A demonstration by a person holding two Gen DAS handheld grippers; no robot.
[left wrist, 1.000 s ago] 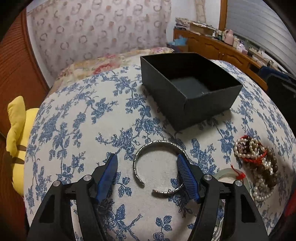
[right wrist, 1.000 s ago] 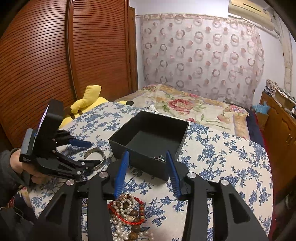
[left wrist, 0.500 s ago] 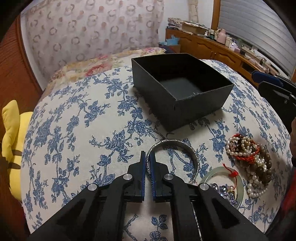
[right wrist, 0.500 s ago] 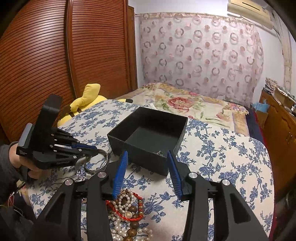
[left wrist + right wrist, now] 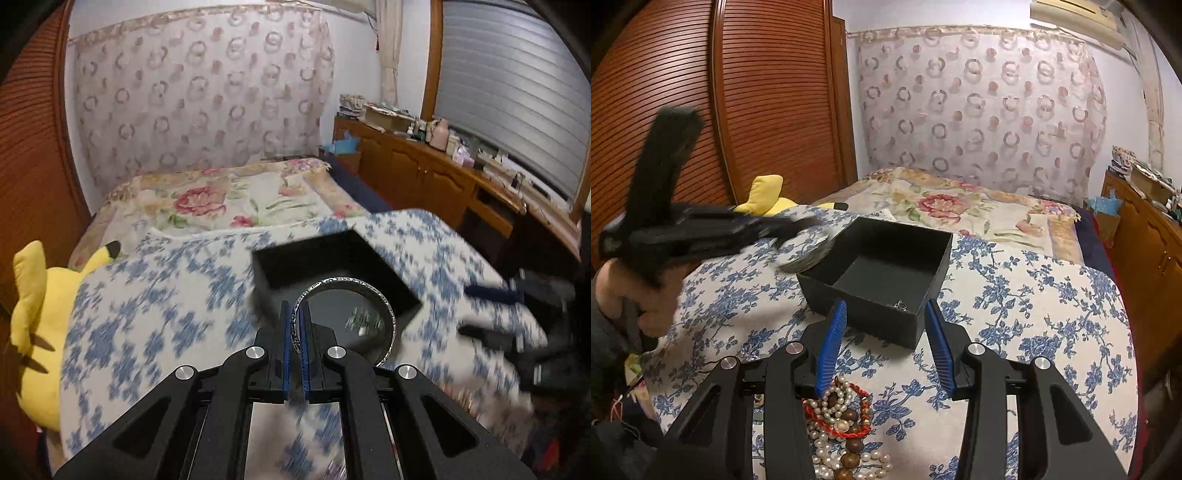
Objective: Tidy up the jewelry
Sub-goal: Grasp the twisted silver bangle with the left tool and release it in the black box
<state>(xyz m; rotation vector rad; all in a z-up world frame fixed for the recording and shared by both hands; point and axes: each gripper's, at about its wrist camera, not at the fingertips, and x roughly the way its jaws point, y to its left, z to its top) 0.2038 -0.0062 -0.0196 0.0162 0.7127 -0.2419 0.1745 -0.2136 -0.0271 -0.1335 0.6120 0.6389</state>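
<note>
Left gripper (image 5: 294, 354) has its blue pads pressed together on one side of the silver bangle (image 5: 388, 317), pinching the thin band edge-on; the rest of the ring sticks out to the right of the jaws, clear of the cloth (image 5: 155, 317). Holding by the band alone makes sense for so slim a piece. In the left wrist view the bangle hangs in front of the black box (image 5: 280, 266); the surroundings are smeared with motion, so the carry looks under way and release not yet due. In the right wrist view the left gripper (image 5: 809, 225) and its blurred silver load sit just at the box's left wall (image 5: 820, 291), not plainly over the opening; whether it touches the rim, cannot tell. Right gripper (image 5: 886, 339) hovers with jaws apart and nothing between them, low over the bead pile (image 5: 842, 424), likely waiting for its turn. Box is open-topped, mostly bare inside; one small metallic piece (image 5: 900, 305) lies near the near wall, too small to identify. Pile holds pearl strands, brown beads and a red cord, tangled together, still outside the box. Yellow plush (image 5: 33, 332) sits at the bed's left edge, not involved.
</note>
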